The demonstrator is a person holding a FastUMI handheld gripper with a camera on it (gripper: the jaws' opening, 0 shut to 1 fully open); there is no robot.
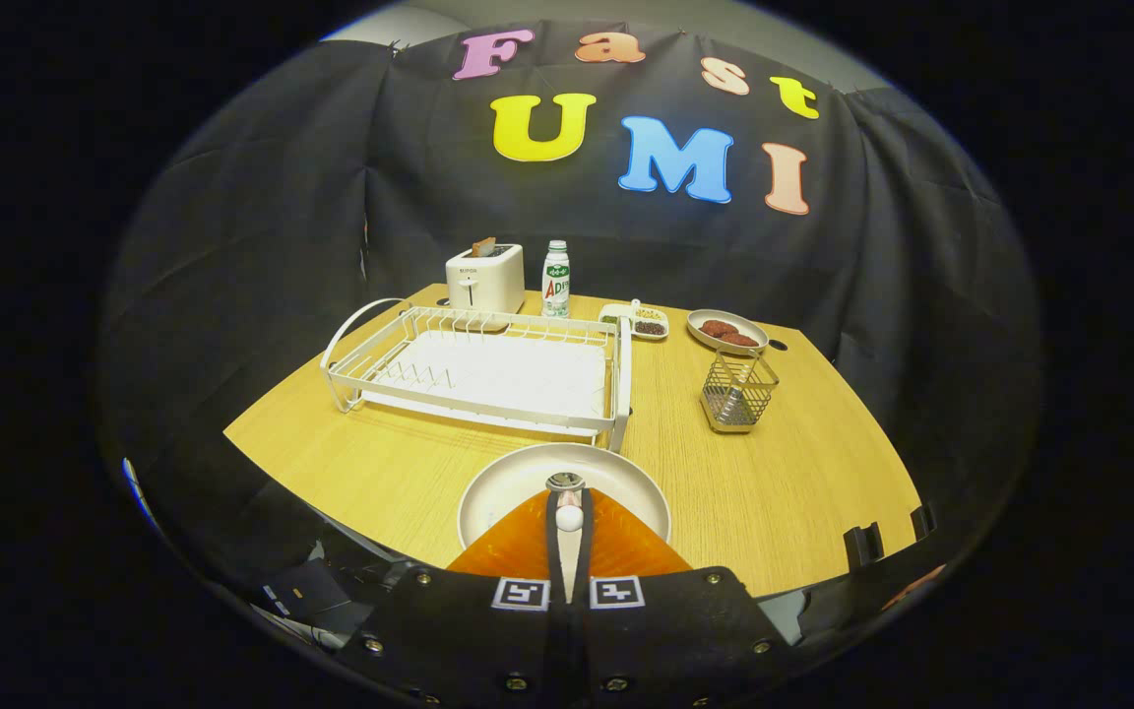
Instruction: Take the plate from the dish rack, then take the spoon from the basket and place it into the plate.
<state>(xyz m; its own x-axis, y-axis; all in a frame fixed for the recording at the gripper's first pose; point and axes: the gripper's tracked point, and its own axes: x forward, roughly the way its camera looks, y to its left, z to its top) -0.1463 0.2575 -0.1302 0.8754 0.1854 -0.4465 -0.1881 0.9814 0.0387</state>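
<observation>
Spoon (565, 497) held upright between the tool's (567, 527) two fingers, which are closed on its handle, its bowl end rising just above the fingertips. Directly beneath and ahead of the fingers a pale round plate (518, 483) lies flat on the wooden desk (774, 492), near its front edge. Just beyond the plate stands a white wire dish rack (478, 369), with nothing visible in its slots. To the right of the rack, apart from it, sits a small wire basket (739, 392). Along the far edge of the desk stand a white toaster (485, 279), a bottle (555, 279), a small divided dish (638, 321) and a shallow bowl holding dark reddish pieces (726, 330).
</observation>
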